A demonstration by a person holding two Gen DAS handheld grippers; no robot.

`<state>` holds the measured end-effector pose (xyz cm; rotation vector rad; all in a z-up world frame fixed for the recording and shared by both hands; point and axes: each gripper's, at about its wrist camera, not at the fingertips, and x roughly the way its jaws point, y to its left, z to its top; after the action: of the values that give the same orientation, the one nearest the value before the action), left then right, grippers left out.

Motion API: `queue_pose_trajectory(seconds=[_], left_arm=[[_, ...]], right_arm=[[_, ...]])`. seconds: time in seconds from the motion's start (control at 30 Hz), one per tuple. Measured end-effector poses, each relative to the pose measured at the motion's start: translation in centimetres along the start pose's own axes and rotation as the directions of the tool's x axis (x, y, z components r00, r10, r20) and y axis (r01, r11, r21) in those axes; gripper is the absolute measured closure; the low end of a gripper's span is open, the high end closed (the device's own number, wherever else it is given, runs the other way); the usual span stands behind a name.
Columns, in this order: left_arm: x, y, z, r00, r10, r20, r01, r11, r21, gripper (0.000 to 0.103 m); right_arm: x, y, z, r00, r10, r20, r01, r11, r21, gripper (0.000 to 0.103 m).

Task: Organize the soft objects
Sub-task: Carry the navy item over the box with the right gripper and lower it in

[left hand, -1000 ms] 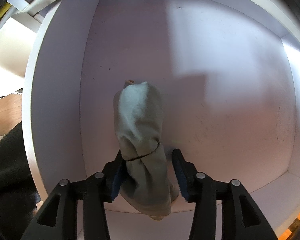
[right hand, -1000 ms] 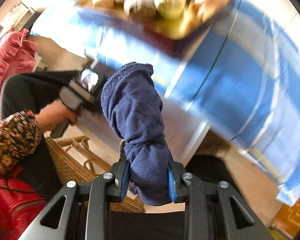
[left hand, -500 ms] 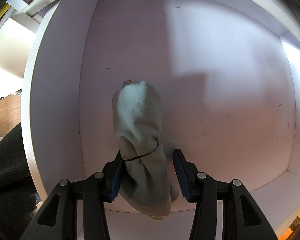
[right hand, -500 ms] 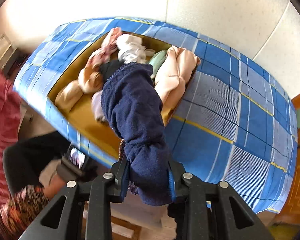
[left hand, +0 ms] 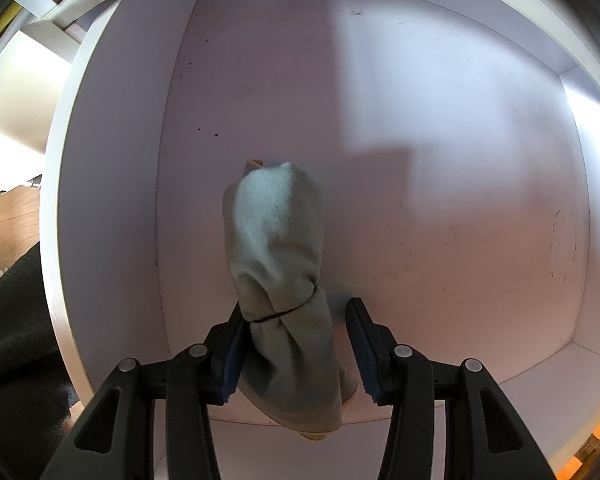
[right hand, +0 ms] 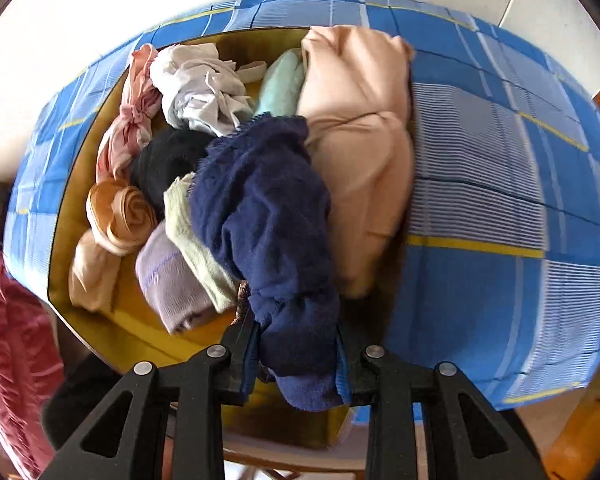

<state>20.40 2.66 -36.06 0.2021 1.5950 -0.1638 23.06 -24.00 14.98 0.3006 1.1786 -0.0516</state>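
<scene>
The dark blue sock bundle (right hand: pixel 268 216), squeezed in the right gripper (right hand: pixel 296 352), has been swung over the yellow tray (right hand: pixel 80 144) of soft things. The pale green bundle (left hand: pixel 280 248) stays between the left gripper (left hand: pixel 296 356)'s parted fingers in the white drawer (left hand: pixel 112 160), so it looks let go.

Bare white drawer floor (left hand: pixel 439 200) all round, walls only at edges; yellow tray (right hand: pixel 80 184) crammed w/ clothes.

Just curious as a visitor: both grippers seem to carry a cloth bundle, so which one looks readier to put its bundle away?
Probably the left gripper: its pale bundle already hangs inside the white drawer.
</scene>
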Motion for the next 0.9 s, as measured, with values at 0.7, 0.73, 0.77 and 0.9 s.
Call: queue_pose_trajectory(seconds=[0.7,0.73,0.77,0.9], left_arm=[[0.0,0.0,0.1,1.0,0.0,-0.004,0.0,1.0,0.004,0.053],[0.0,0.0,0.1,1.0,0.0,-0.004,0.0,1.0,0.005,0.053],[0.0,0.0,0.1,1.0,-0.001,-0.004,0.001,1.0,0.006,0.054],[0.0,0.0,0.1,1.0,-0.005,-0.005,0.005,1.0,0.012,0.058]], right_arm=[[-4.2,2.3,-3.2,0.99,-0.08,0.113,0.102,0.973,-0.209,0.06],[-4.5,2.7,-3.3,0.988,-0.064,0.139,0.094,0.97,-0.223,0.061],[-4.4,3.0,-3.4,0.987,-0.063,0.151,0.097,0.969,-0.228,0.063],[-2.1,3.3,-2.3,0.987,-0.111,0.119,0.134,0.969,-0.207,0.086]])
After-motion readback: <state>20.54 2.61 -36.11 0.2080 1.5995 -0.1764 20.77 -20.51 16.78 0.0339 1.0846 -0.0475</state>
